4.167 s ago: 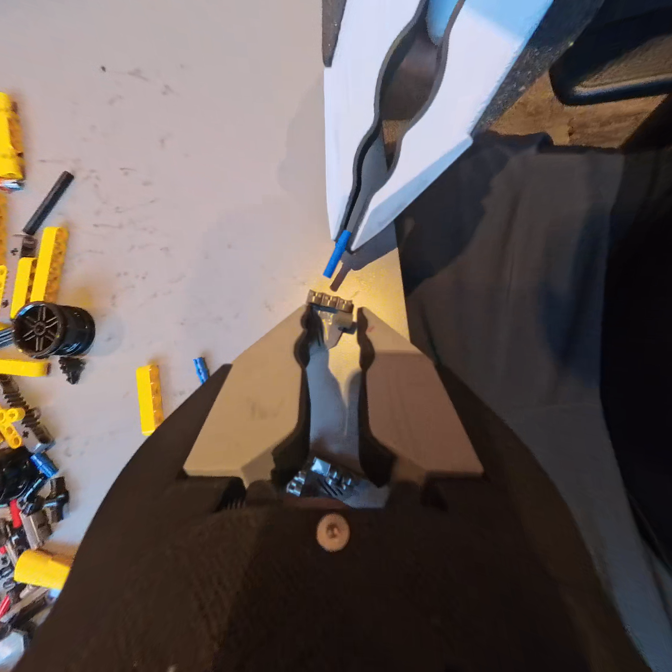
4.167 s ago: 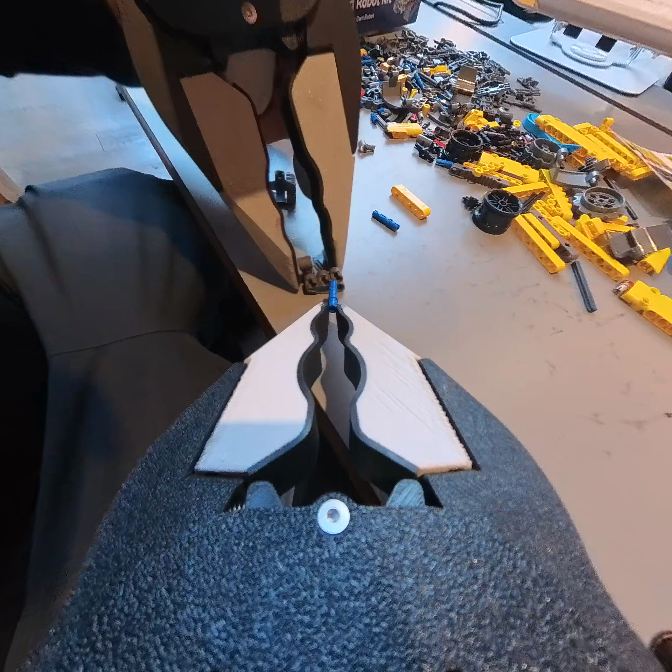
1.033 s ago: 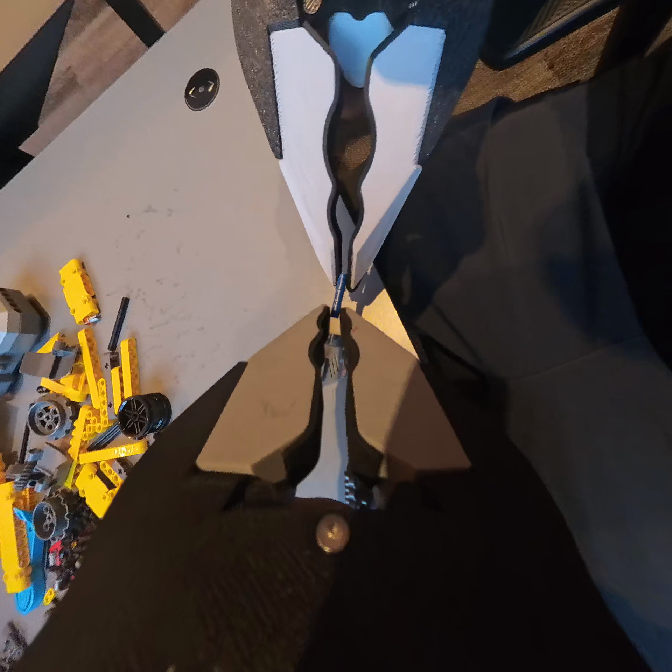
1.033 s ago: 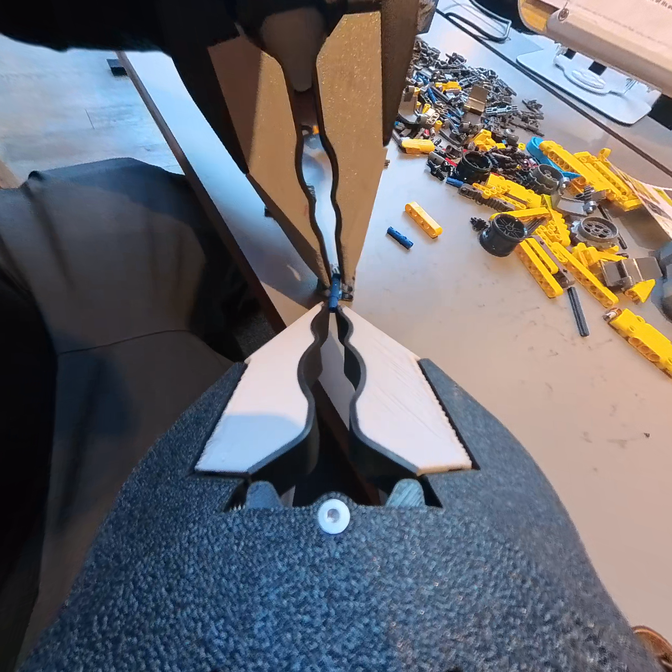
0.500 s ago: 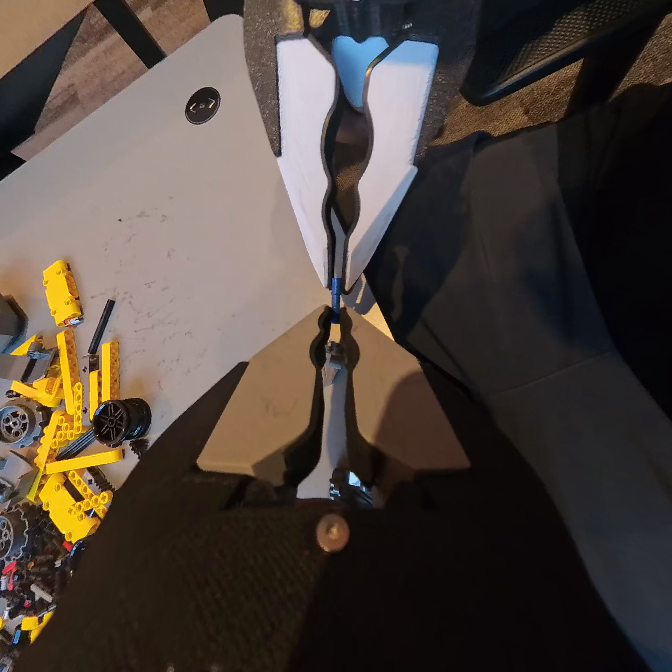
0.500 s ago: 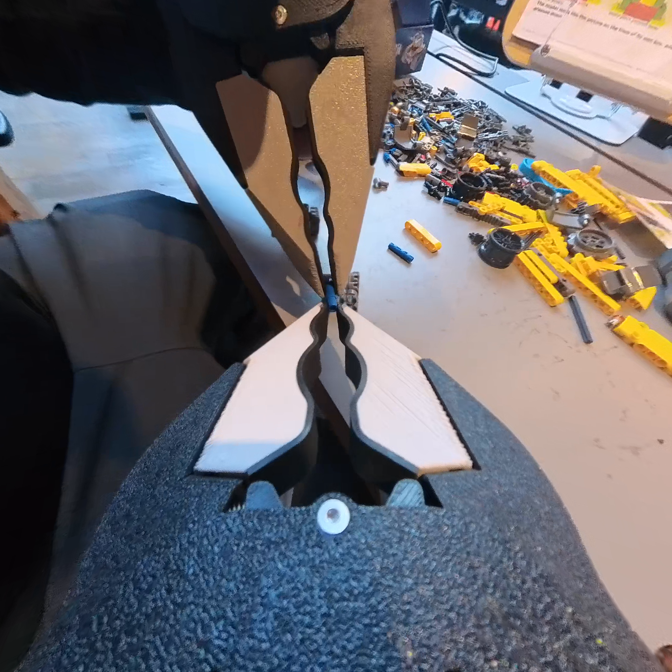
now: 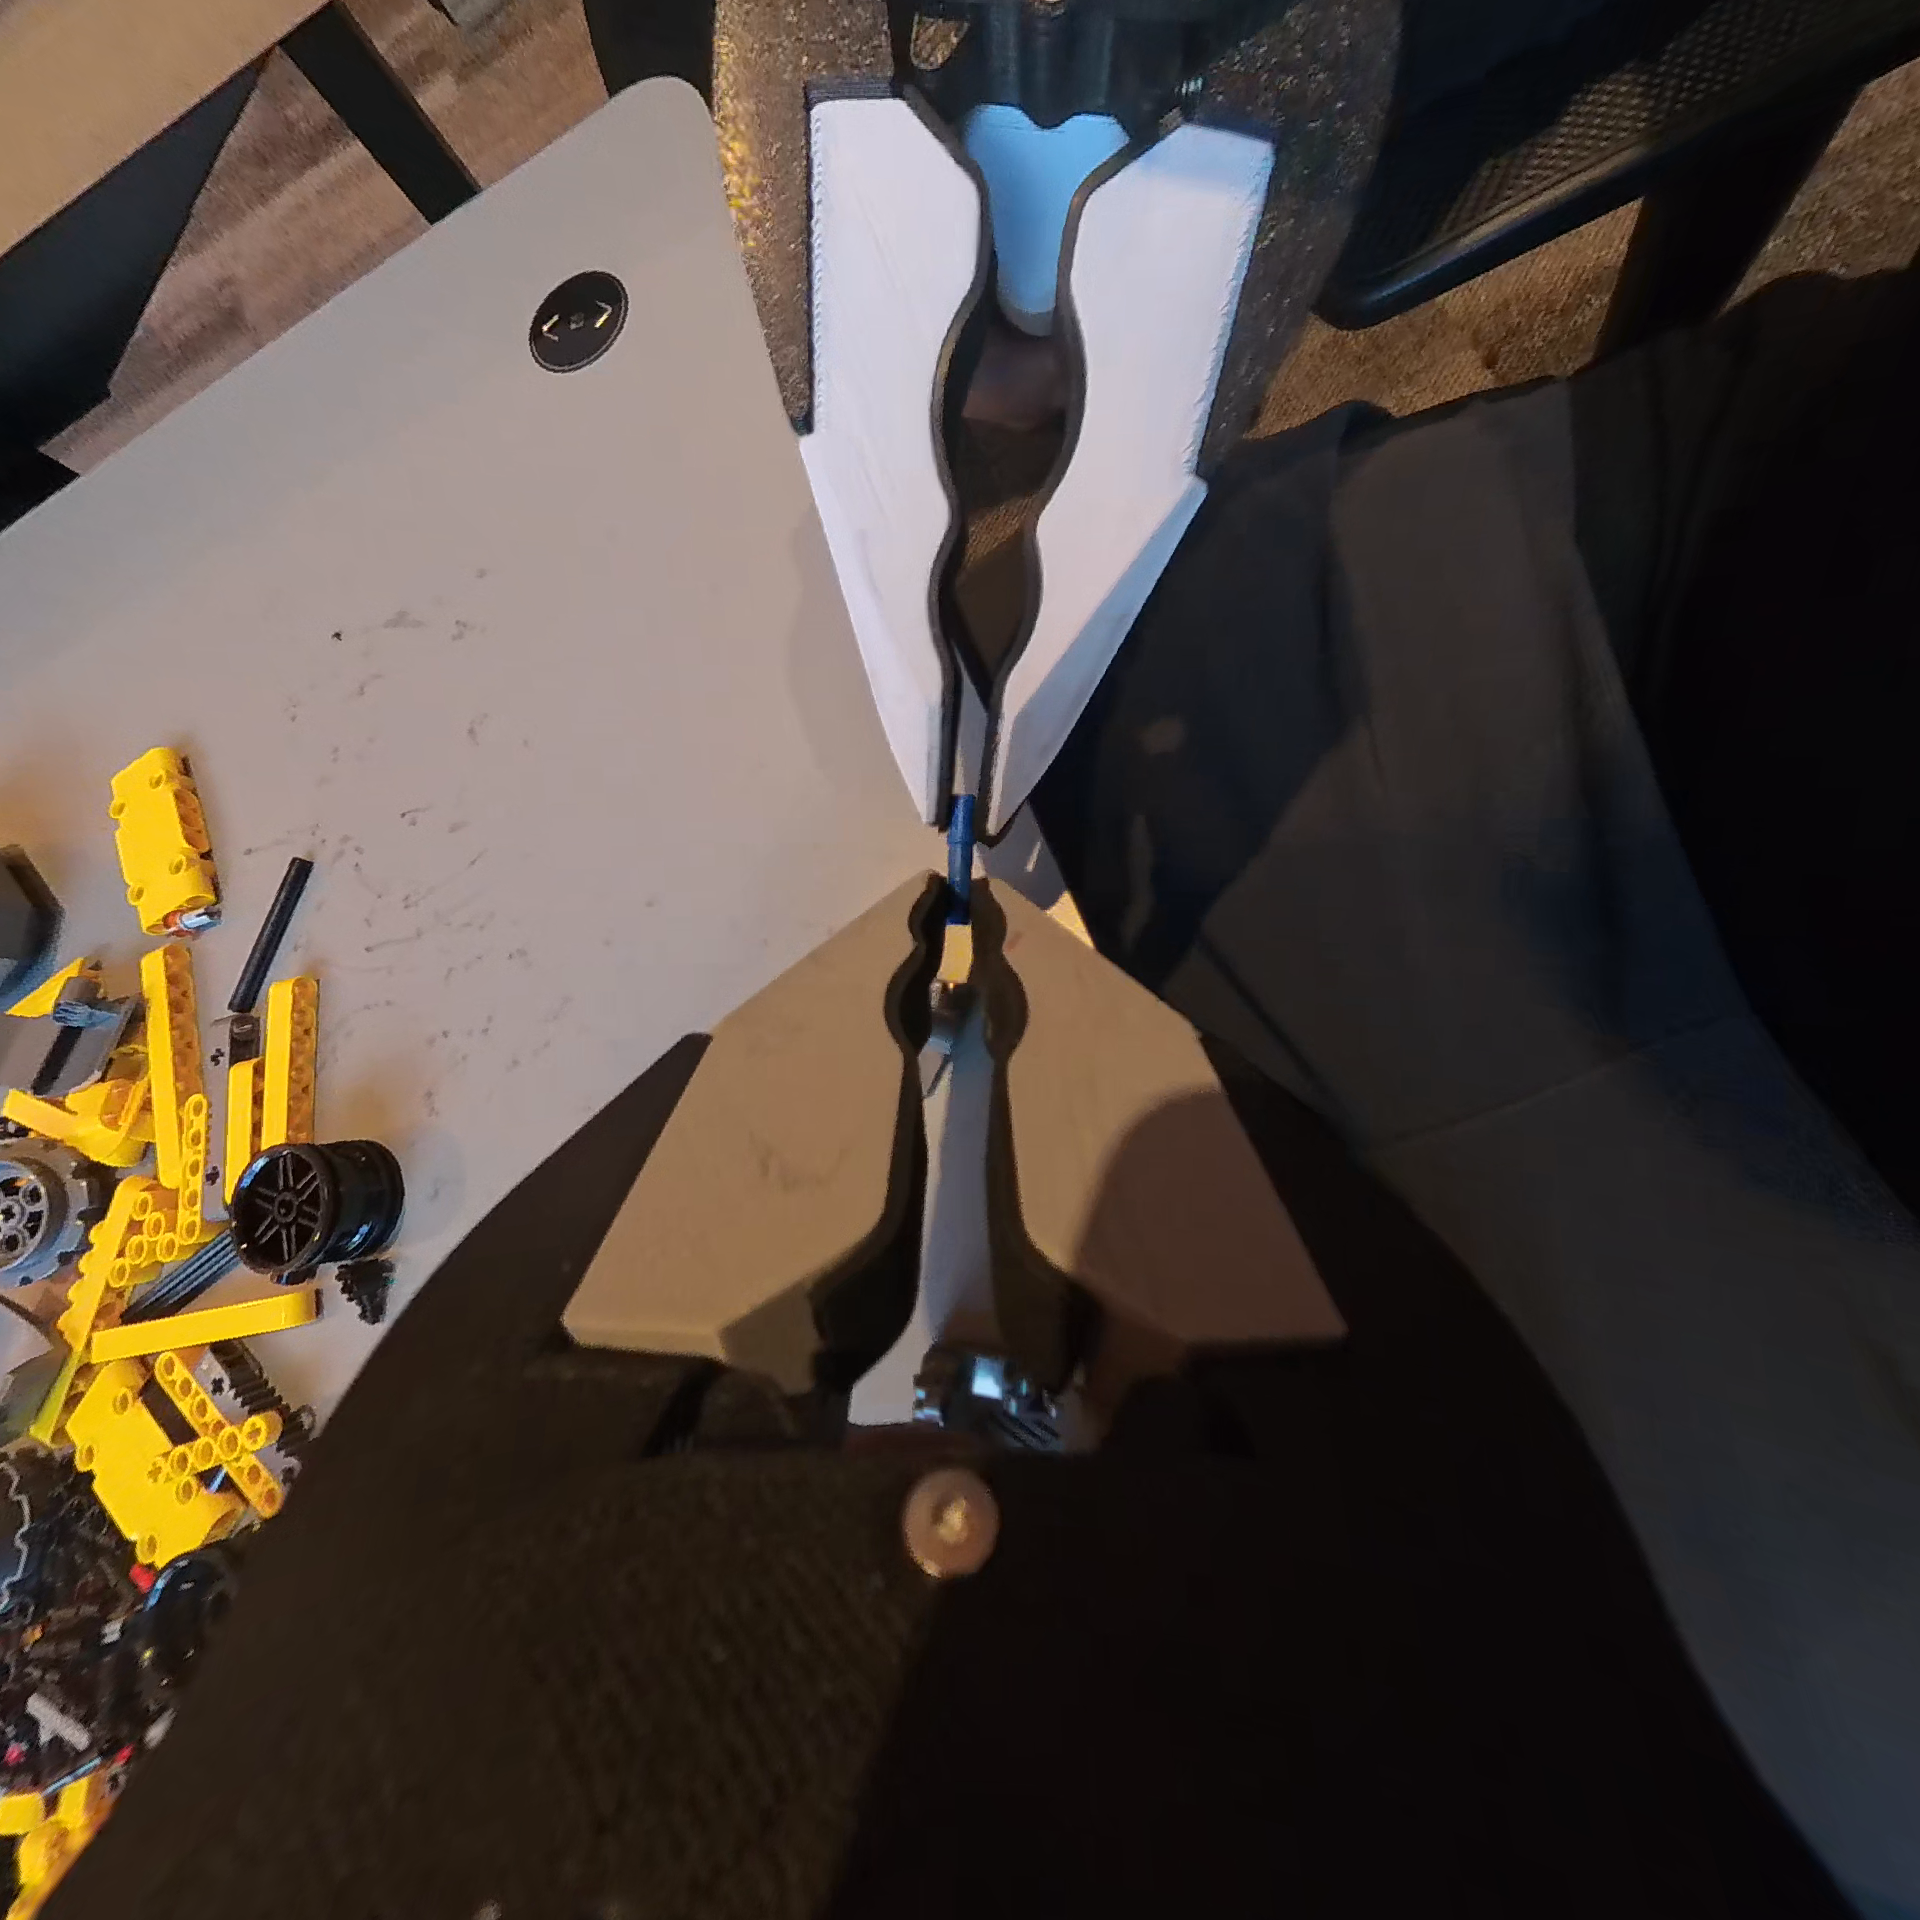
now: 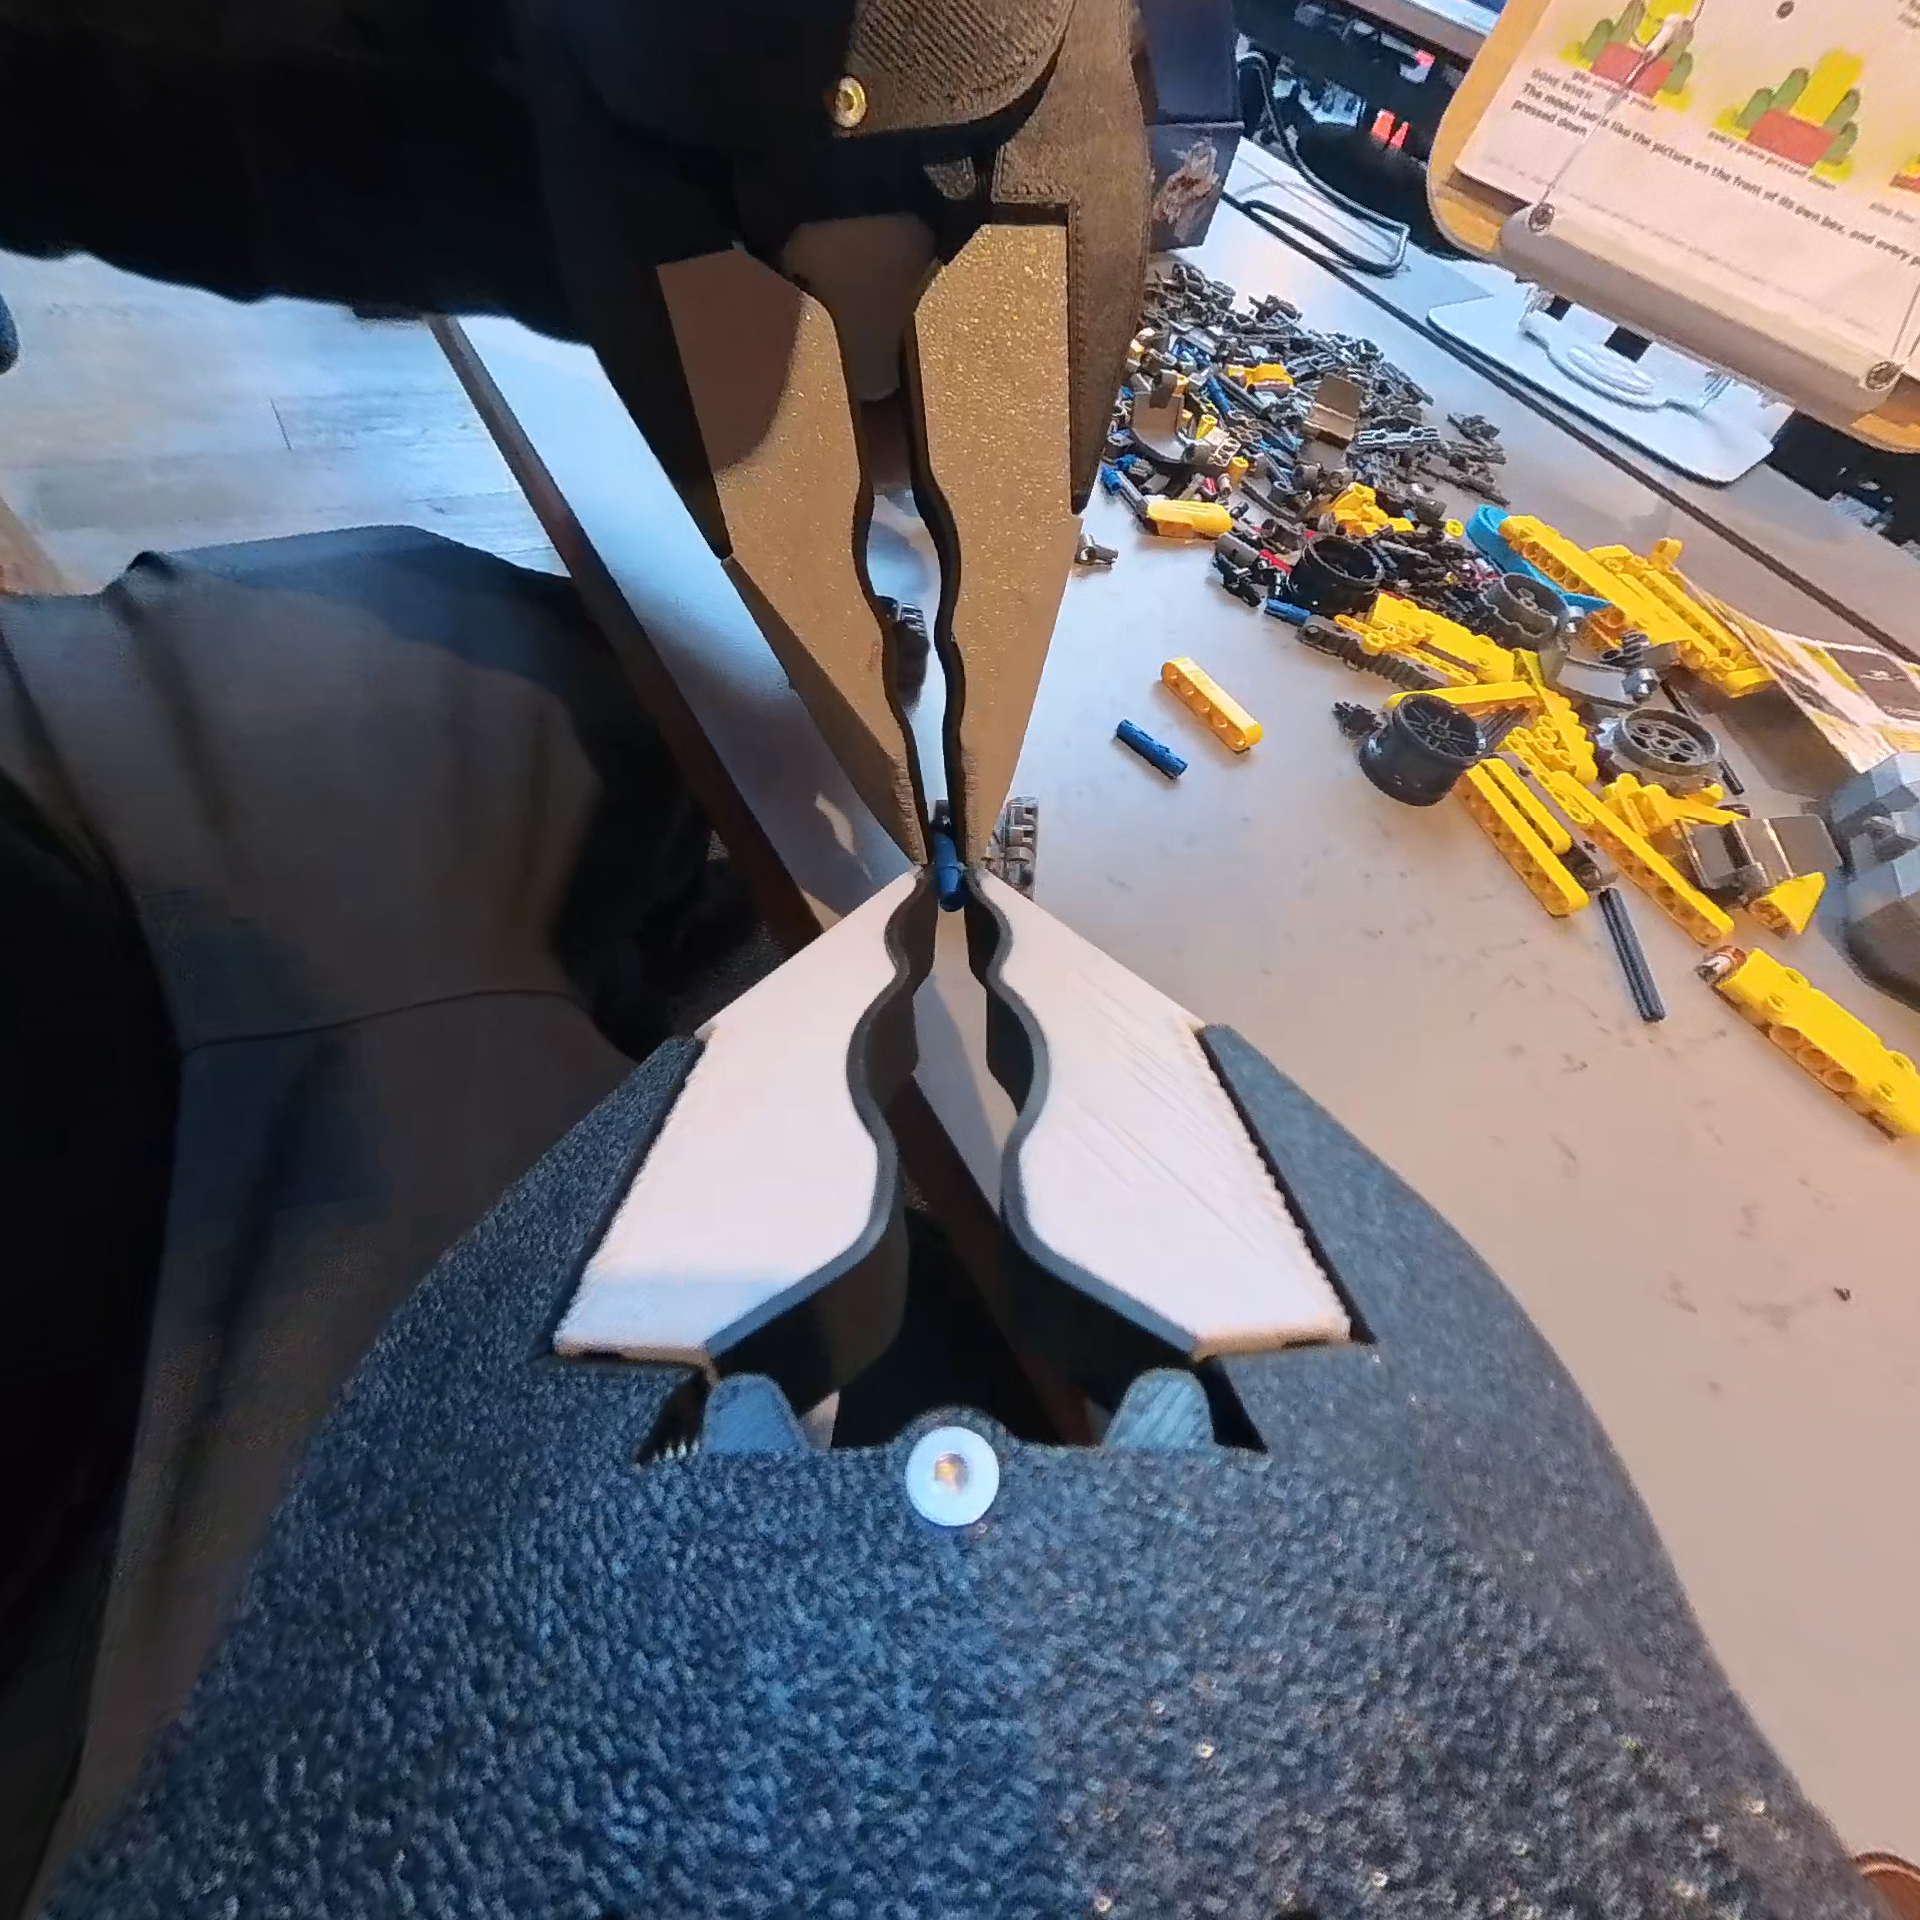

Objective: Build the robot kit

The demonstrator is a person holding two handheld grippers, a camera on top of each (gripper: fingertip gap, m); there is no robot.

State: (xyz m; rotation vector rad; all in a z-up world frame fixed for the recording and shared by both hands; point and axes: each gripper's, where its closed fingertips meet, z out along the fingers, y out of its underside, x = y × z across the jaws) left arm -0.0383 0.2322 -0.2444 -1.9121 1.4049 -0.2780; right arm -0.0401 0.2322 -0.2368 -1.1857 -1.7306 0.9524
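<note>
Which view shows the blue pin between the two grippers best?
The left wrist view: the blue pin shows lengthwise between the white right gripper and the tan left gripper. In the right wrist view only a short blue stub appears.

- Right gripper (image 8: pixel 943 896), white fingers, closed on the near end of a small blue pin (image 8: pixel 945 871).
- Left gripper (image 8: pixel 940 831), tan fingers, comes down from above, tips pinched on the pin's far end; the two meet tip to tip over the table edge (image 8: pixel 665 665).
- Small grey beam (image 8: pixel 1018 831) lies just right of the pin.
- Loose blue pin (image 8: pixel 1150 749) and short yellow beam (image 8: pixel 1210 703) lie farther right; black wheel (image 8: pixel 1425 746) beyond them.
</note>
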